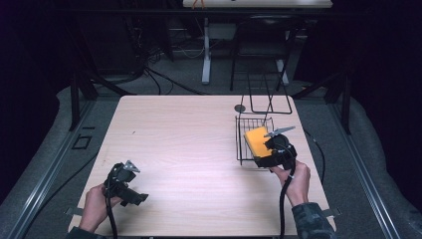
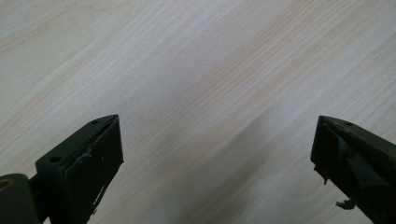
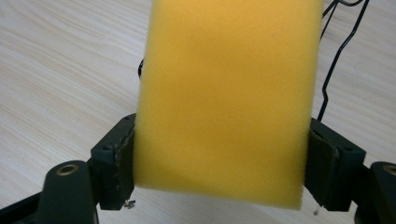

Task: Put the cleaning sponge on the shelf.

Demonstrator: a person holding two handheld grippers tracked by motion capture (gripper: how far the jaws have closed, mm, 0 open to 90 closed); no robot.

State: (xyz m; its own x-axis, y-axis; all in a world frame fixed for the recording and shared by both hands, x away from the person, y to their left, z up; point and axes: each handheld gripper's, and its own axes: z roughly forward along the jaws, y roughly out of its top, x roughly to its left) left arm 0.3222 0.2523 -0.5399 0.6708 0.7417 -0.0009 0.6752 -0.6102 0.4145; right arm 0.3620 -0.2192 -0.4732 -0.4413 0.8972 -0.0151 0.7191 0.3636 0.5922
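Table [image 1: 199,149]: a rectangular top of pale wood-grain laminate, with fine streaks running across it in both gripper views.

Sponge [image 1: 258,141]: a yellow-orange block of foam, rectangular, with a soft, finely pored surface and slightly fuzzy edges. In the right gripper view the sponge [image 3: 226,98] stands as a tall slab rising from between the jaws.

Wire basket [image 1: 242,142]: a black frame of thin metal rods with an open grid, lying on the table toward its far right side. Whether the sponge rests inside it or is held just above it cannot be told; in the high view the sponge overlaps its right part.

Wire stand [image 1: 268,102]: a second frame of thin black rod, near the table's far edge, just beyond the basket.

Small disc [image 1: 240,108]: a round, flat, dark grey piece on the table, just beside the basket's far left corner.

Right gripper [image 3: 224,163]: black, blocky jaws with worn, scuffed pads, closed against the two sides of the sponge and gripping its lower part. In the high view the right gripper [image 1: 268,149] sits at the basket's near right side, held by the person's right hand [image 1: 294,180].

Left gripper [image 2: 217,154]: jaws spread wide with nothing between them, bare table showing in the gap; pad edges chipped and frayed. In the high view the left gripper [image 1: 134,196] is at the table's near left corner, well apart from the basket, in the left hand [image 1: 94,206].
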